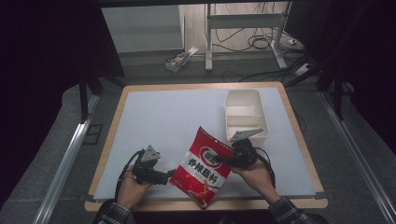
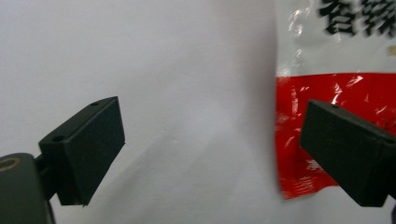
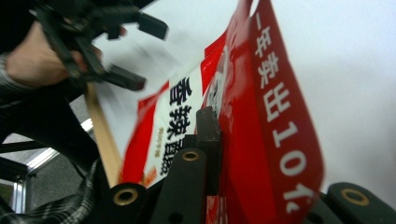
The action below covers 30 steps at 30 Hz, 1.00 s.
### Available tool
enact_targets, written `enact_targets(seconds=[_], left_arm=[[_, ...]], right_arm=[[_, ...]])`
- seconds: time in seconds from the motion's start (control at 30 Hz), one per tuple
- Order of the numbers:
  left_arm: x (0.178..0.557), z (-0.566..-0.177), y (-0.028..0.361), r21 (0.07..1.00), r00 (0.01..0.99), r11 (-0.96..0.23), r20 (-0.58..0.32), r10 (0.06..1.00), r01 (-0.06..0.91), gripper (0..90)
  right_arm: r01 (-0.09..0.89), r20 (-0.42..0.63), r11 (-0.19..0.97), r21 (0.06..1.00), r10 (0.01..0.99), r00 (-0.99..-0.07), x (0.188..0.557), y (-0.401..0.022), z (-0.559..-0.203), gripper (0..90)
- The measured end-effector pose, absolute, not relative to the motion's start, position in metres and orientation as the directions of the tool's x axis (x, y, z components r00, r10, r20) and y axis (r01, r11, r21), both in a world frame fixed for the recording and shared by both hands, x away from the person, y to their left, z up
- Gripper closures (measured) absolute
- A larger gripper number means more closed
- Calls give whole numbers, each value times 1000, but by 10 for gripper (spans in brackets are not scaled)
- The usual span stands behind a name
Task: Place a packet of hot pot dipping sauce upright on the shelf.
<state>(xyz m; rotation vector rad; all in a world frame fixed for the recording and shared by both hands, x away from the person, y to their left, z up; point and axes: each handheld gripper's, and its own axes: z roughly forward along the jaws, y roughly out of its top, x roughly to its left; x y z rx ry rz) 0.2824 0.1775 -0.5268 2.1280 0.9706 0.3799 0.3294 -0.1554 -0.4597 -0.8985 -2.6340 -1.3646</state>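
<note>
Roughly, by label:
hidden/unclear: far pad of the right gripper [image 1: 223,158] is behind the red seasoning packet [image 1: 204,166] in the right gripper view; packet's top and bottom are cut off by the frame there; small print on the packet is too blurred to read
cut off: left gripper view catches just one red-and-white corner of the packet [image 2: 327,116], the rest runs out of frame at right and top
packet position: tilted, raised off the table [image 1: 154,121] at its upper right end, lower corner down near the front wooden edge of the table; it sits between the two hands
right gripper state: closed on the packet, pinching its right edge; in the right gripper view the packet [image 3: 261,126] stands edge-on between the black jaws
right gripper vs packet: contact at the packet's right side, about mid-height, hand coming in from the lower right
left gripper state: jaws wide apart, nothing clamped; pads [image 2: 88,149] sit clear of the foil
left gripper [image 1: 169,176] vs packet: just beside the packet's lower left edge, pointing at it; the packet corner lies behind the right-hand jaw in the left gripper view, touching or not I cannot tell
white bin [image 1: 245,114]: on the table's far right, just behind the right hand, apart from the packet; contents hard to make out
left hand [image 1: 133,186]: near the table's front left edge, plaid sleeve cut off at the bottom of the frame
</note>
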Motion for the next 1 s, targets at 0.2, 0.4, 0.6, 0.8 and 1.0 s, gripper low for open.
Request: enact_targets(seconds=[0.2,0.4,0.6,0.8,1.0], left_arm=[[282,-527,179,742,664,-432,-24,747,513,43],[283,-527,181,749,663,-429,-19,748,505,38],[283,-527,182,748,668,-431,-21,744,505,39],[283,-527,181,748,671,-432,-24,741,504,40],[282,-527,181,746,675,-437,-23,738,503,41]], right_arm=[[482,290,425,766,441,-849,331,-151,-435,877],[457,271,427,780,427,-862,330,-148,-418,877],[424,250,431,797,403,-880,329,-144,-402,878],[400,220,427,811,411,-884,333,-140,-389,878],[381,180,421,823,442,-879,341,-140,-382,878]])
